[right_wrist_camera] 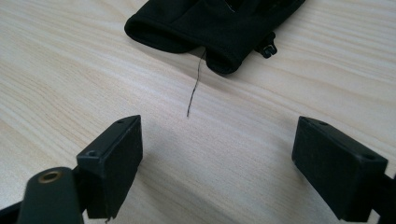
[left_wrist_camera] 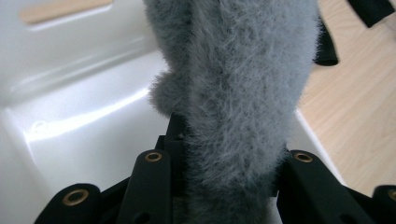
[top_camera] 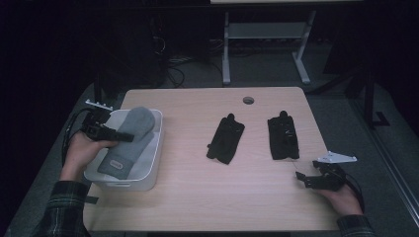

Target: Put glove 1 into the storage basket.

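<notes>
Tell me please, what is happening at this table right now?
A person is putting gloves away with a handheld gripper in each hand. The left gripper is shut on a grey fuzzy mitten and holds it over the white bin at the table's left side. Two black gloves lie flat on the wooden table. The right gripper is open near the table's right edge, holding nothing.

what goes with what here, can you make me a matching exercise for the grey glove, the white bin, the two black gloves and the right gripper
Things:
1. grey glove
2. white bin
3. two black gloves
4. right gripper

States:
A. open over bare wood
B. lying flat mid-table
C. held by the left gripper
D. at the table's left edge

Pairs: 1-C, 2-D, 3-B, 4-A
</notes>
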### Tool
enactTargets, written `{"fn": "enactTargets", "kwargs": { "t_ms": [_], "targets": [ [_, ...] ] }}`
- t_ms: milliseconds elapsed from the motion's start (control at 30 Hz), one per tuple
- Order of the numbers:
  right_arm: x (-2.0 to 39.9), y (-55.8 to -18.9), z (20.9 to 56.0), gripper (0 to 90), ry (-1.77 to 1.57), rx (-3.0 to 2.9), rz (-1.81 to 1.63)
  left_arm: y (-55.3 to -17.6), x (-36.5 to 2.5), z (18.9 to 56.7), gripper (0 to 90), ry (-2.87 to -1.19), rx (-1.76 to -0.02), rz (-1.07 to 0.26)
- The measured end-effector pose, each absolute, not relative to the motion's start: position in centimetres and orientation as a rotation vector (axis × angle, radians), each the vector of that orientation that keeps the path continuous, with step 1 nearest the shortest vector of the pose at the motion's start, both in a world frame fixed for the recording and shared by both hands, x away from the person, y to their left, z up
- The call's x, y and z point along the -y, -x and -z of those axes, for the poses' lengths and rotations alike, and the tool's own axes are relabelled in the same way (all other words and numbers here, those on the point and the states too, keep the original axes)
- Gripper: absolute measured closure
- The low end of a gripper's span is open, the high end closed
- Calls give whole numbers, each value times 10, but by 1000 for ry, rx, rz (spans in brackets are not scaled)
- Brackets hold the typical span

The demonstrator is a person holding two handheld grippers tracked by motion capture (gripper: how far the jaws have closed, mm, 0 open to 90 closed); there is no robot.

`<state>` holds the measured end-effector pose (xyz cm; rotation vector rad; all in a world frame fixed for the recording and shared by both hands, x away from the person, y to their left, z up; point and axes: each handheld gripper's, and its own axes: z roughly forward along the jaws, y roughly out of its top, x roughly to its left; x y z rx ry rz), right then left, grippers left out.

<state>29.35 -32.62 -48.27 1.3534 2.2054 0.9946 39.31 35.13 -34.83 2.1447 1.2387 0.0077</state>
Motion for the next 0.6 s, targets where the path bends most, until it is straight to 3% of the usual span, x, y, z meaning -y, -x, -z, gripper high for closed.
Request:
{"fn": "enactTargets", "kwargs": {
  "t_ms": [333,600],
  "targets": [
    [326,-293,483,161,-1357,-2205,-994,-409,-352,393,641,-2181,-1322,81],
    [326,-293,483,160,-1354,-2206,-995,-416,-345,409,569,-2262,-1333,32]
  ]
}}
